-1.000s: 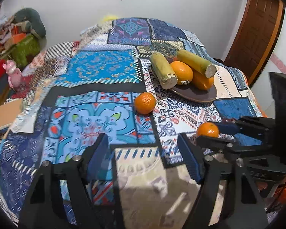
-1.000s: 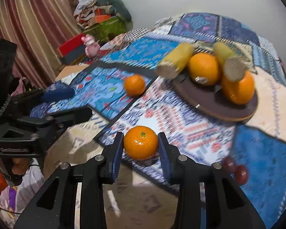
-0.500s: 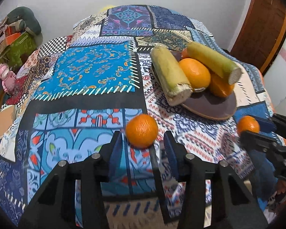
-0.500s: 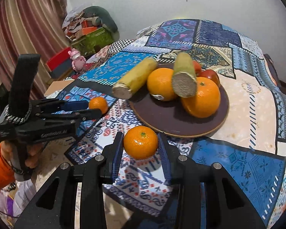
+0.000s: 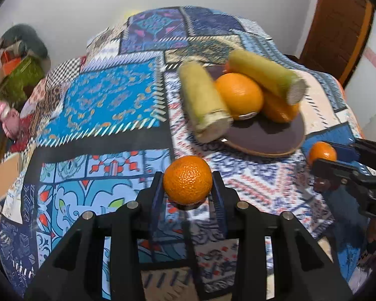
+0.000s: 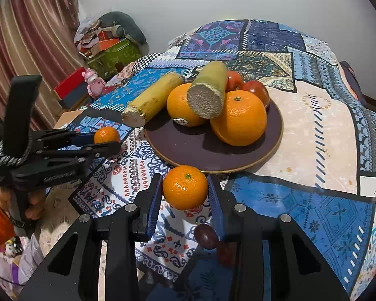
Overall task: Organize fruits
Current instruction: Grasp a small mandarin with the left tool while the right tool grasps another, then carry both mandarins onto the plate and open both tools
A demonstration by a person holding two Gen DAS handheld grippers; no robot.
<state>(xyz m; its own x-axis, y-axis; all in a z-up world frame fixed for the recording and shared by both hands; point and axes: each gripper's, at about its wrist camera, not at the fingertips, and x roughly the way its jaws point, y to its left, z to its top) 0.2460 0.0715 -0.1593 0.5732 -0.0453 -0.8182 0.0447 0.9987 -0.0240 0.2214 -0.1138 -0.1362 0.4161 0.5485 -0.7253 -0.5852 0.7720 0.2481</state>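
My left gripper [image 5: 187,183] is shut on a small tangerine [image 5: 187,179] just above the patterned tablecloth, short of the dark round plate [image 5: 265,138]. My right gripper [image 6: 185,190] is shut on a second tangerine [image 6: 185,186] held at the plate's [image 6: 213,150] near rim. The plate holds two oranges [image 6: 238,118], two yellow-green cut stalks [image 6: 208,92] and red fruits [image 6: 257,91]. Each gripper shows in the other's view, the left one [image 6: 107,140] at the left and the right one [image 5: 323,158] at the right.
Two dark red grapes [image 6: 205,235] lie on the cloth under my right gripper. The table [image 6: 313,125] is covered by a blue patchwork cloth. Boxes, a pink toy [image 6: 94,80] and a curtain stand beyond the table's left side. A wooden door [image 5: 338,25] is at right.
My left gripper moved forward onto the loose tangerine and shut on it. My right gripper carried its tangerine closer to the plate's near rim.
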